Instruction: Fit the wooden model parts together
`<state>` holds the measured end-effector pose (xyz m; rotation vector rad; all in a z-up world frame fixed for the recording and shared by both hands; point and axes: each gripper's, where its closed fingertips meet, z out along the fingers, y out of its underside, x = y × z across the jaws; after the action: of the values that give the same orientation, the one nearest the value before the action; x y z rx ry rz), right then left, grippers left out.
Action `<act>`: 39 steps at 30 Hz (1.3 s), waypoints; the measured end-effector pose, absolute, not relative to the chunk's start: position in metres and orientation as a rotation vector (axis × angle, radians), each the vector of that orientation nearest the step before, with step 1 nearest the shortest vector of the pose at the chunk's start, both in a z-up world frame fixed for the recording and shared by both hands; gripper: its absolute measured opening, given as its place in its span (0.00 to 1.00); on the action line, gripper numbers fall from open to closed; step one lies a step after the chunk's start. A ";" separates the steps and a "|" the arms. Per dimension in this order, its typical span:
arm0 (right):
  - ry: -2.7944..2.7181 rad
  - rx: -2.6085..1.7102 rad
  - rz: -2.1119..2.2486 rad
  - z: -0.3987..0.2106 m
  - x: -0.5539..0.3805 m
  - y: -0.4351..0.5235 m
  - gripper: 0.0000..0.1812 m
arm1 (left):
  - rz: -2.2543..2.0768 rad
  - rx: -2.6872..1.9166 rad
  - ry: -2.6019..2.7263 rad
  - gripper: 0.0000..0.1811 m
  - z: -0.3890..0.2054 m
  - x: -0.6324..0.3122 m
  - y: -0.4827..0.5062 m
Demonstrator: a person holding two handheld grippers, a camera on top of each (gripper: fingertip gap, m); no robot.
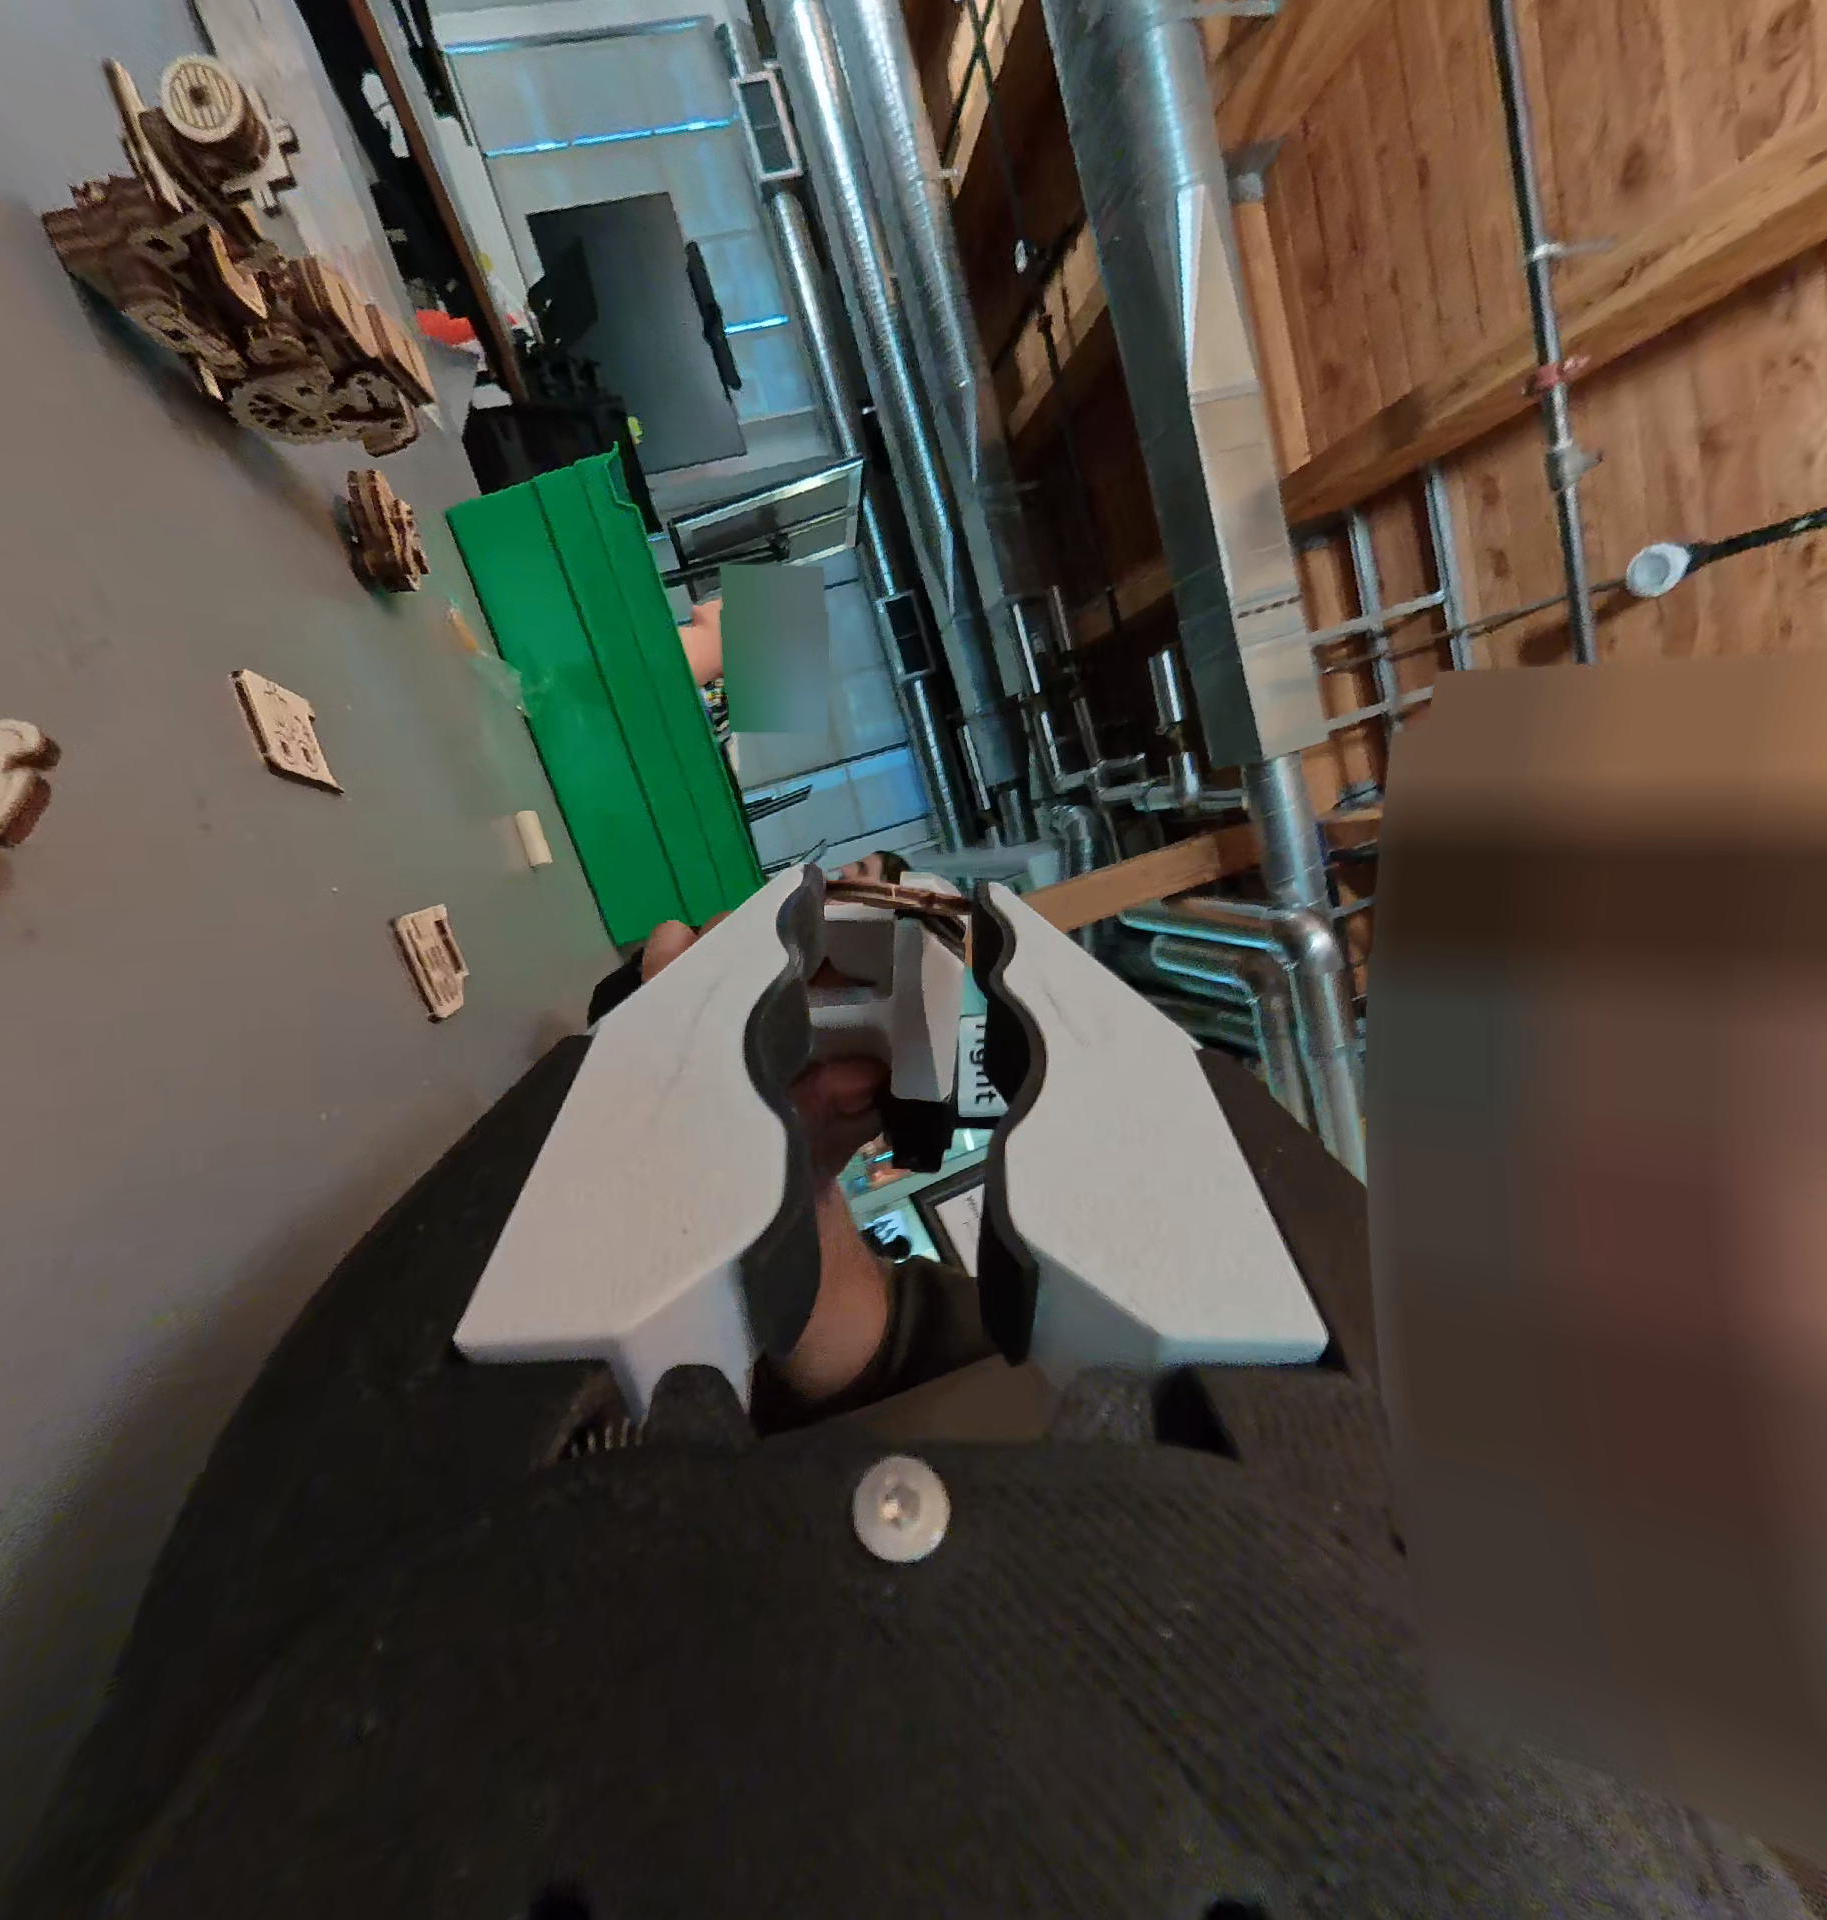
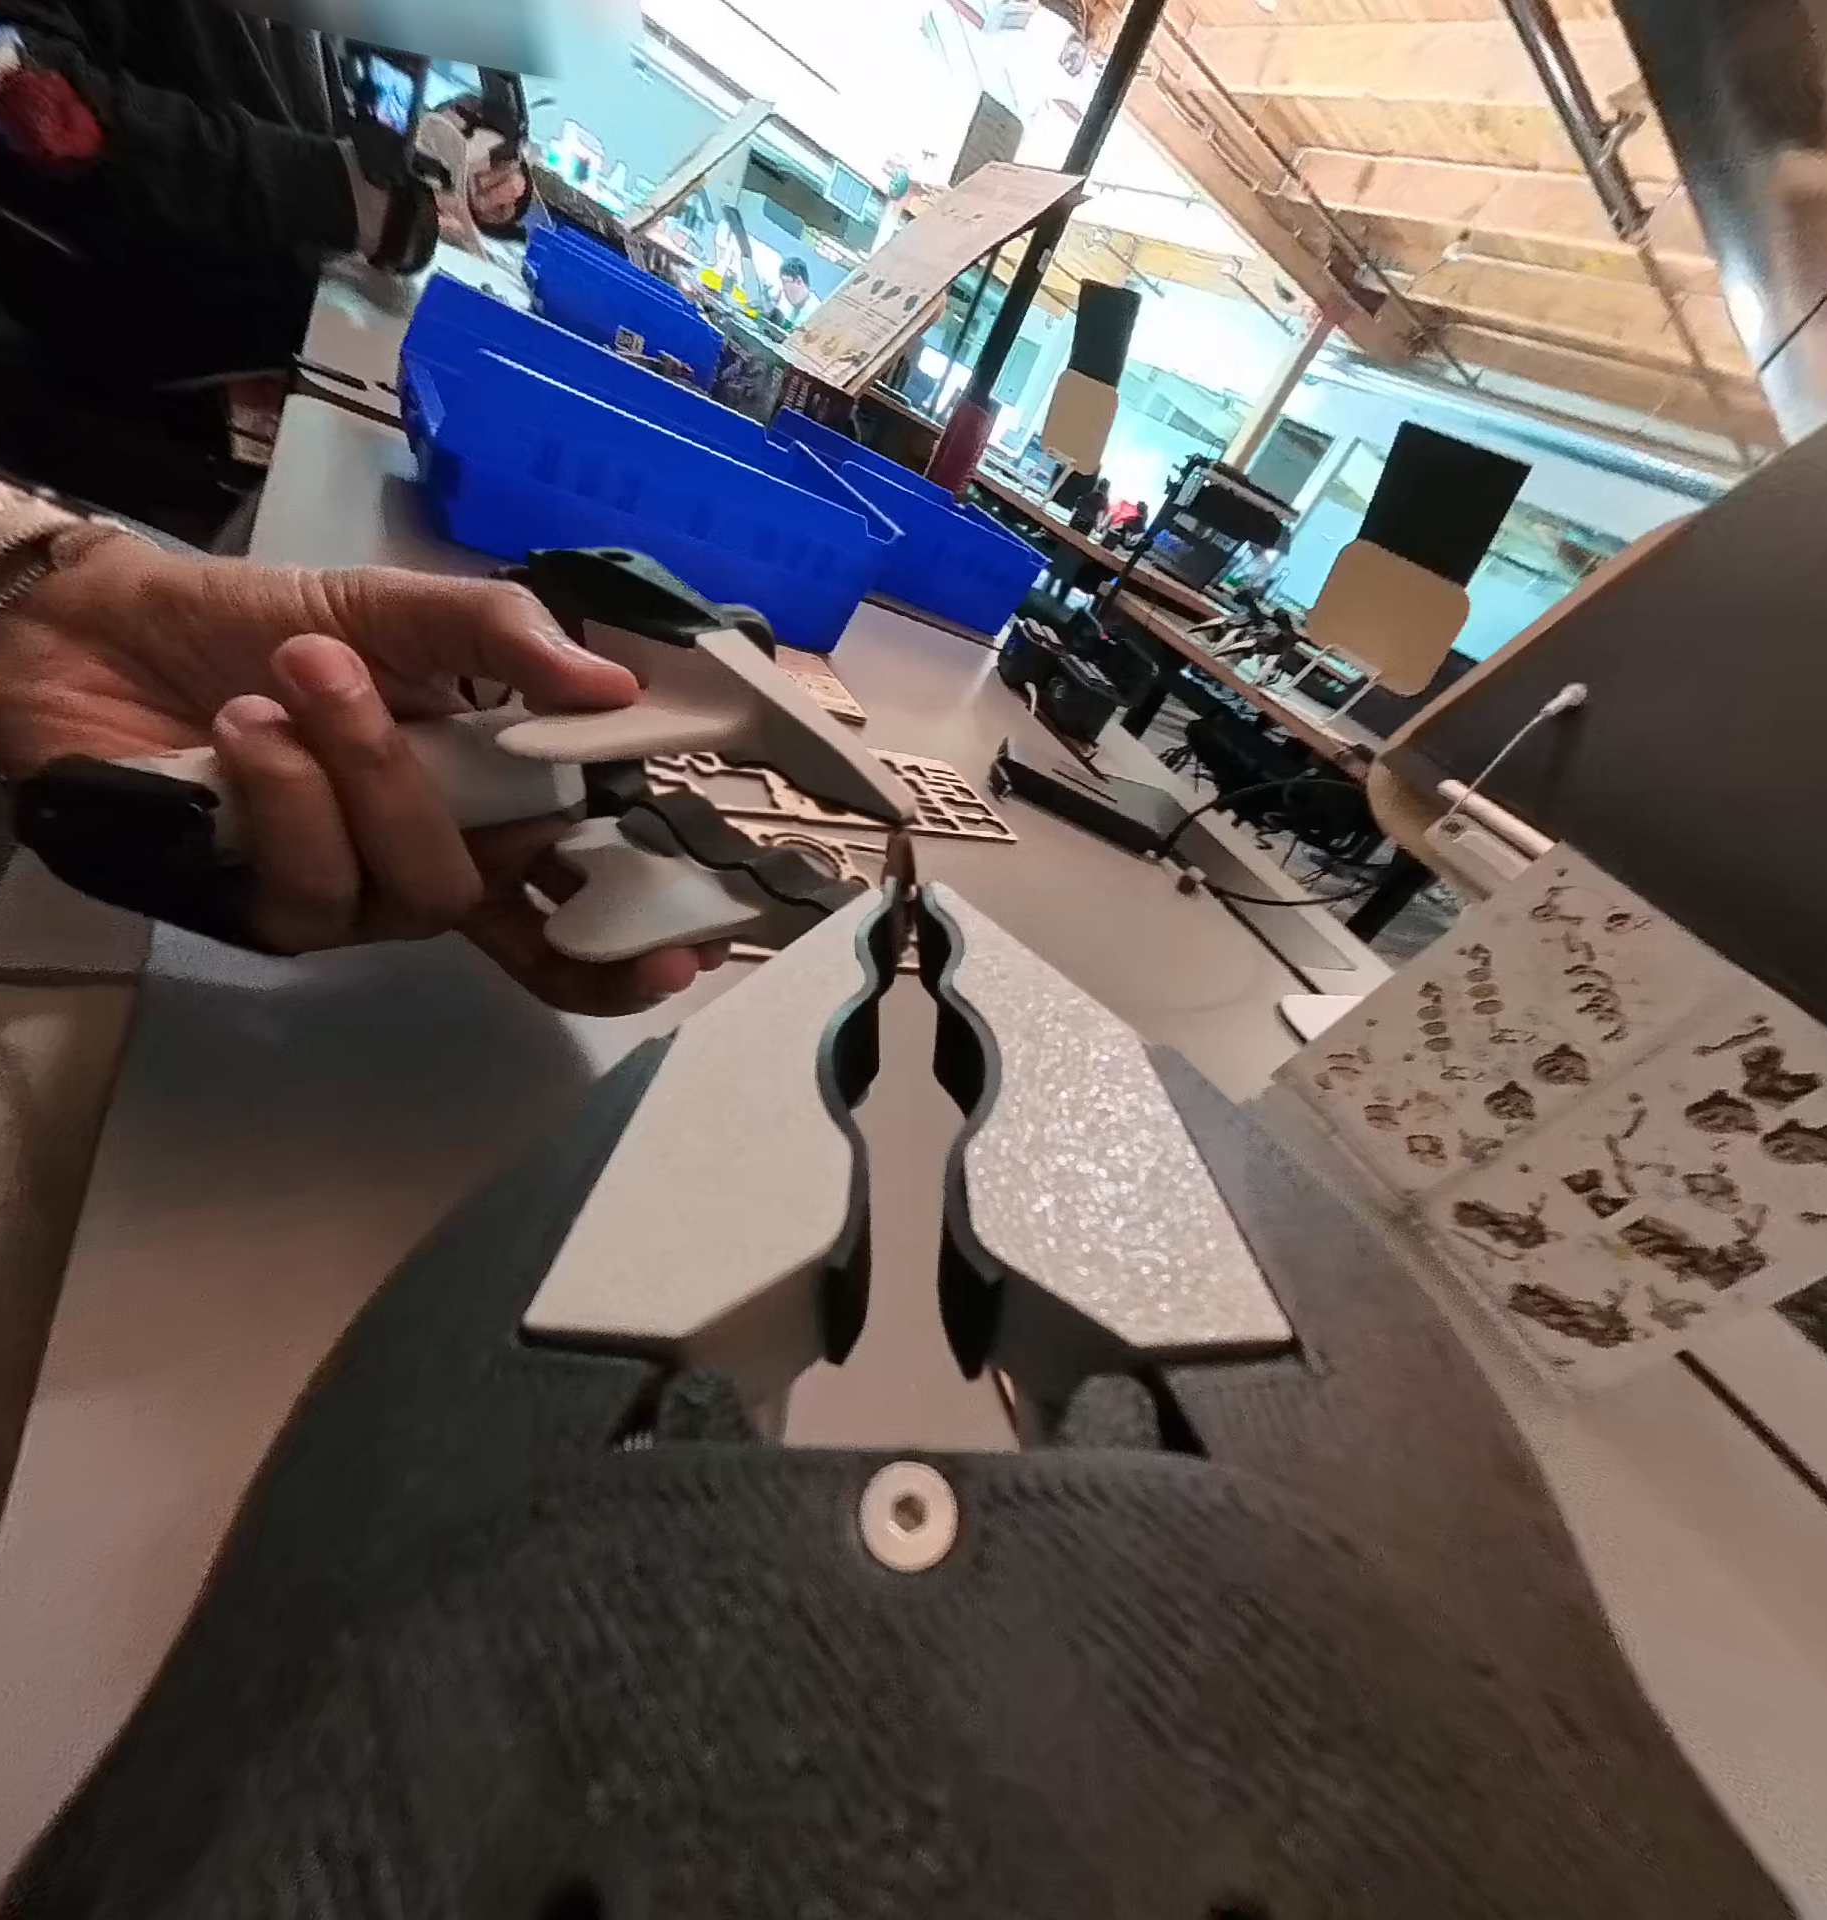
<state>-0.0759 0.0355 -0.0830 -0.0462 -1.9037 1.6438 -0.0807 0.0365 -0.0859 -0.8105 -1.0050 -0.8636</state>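
Right wrist view shows the right gripper (image 2: 907, 902) clenched on a small thin wooden model piece (image 2: 900, 862) that sticks up from its tips. Just beyond, the left gripper (image 2: 878, 842), held in a person's hand (image 2: 265, 727), reaches in from the left with its tips at the same piece; from here I cannot tell whether it grips it. Behind them a flat laser-cut wooden parts sheet (image 2: 950, 795) lies on the grey table (image 2: 1096, 935), with blue plastic bins (image 2: 628, 478) farther off. A printed instruction sheet (image 2: 1574, 1122) lies at right; its marks are too blurred to read.

Left wrist view shows its fingers spread apart, a part-built wooden model (image 1: 234, 301) and a green plastic bin (image 1: 597, 686) at far left.
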 end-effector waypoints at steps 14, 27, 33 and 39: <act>-2.365 -0.448 1.929 -0.121 -0.080 0.039 0.00 | -0.387 -1.394 -0.941 0.19 -0.113 -0.088 0.026; -2.641 -0.311 1.733 -0.155 -0.060 0.038 0.00 | -0.284 -1.786 -0.794 0.02 -0.151 -0.058 0.047; -2.577 -0.381 1.836 -0.144 -0.067 0.041 0.00 | -0.330 -1.653 -0.823 0.00 -0.135 -0.067 0.040; -2.553 -0.427 1.929 -0.136 -0.067 0.040 0.07 | -0.446 -1.488 -0.848 0.00 -0.119 -0.072 0.035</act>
<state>-0.0675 0.0401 -0.1364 -0.4266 -2.5525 1.9291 -0.0720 0.0353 -0.1191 -1.4880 -0.8479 -0.4461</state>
